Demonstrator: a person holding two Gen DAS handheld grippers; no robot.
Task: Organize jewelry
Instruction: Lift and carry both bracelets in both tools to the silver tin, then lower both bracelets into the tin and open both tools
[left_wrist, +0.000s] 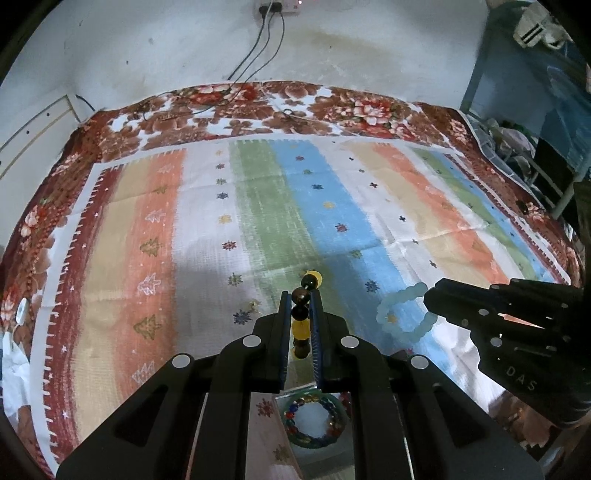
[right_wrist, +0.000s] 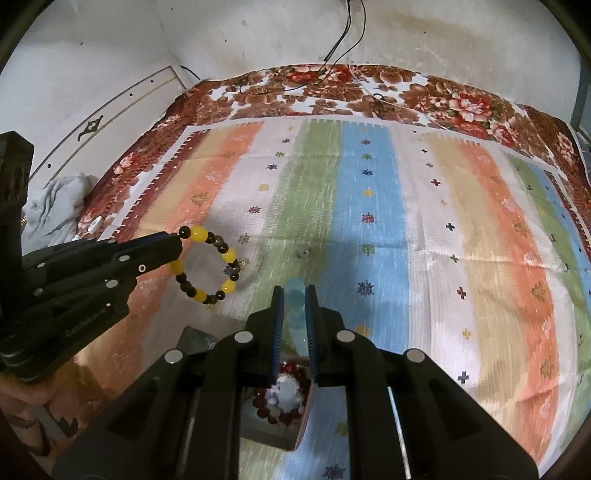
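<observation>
L claw (left_wrist: 300, 295) clamps yellow-brown bracelet (right_wrist: 207, 264); R claw (right_wrist: 294, 295) clamps pale-blue bracelet (left_wrist: 402, 314). Box (right_wrist: 258, 424) w/ red beads (right_wrist: 291, 391).

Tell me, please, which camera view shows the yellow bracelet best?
The right wrist view shows the yellow bracelet best: its whole loop of yellow and dark beads hangs side-on from the left gripper. The left wrist view sees it edge-on, a short column of beads pinched between that gripper's fingers, the loop's shape hidden.
</observation>
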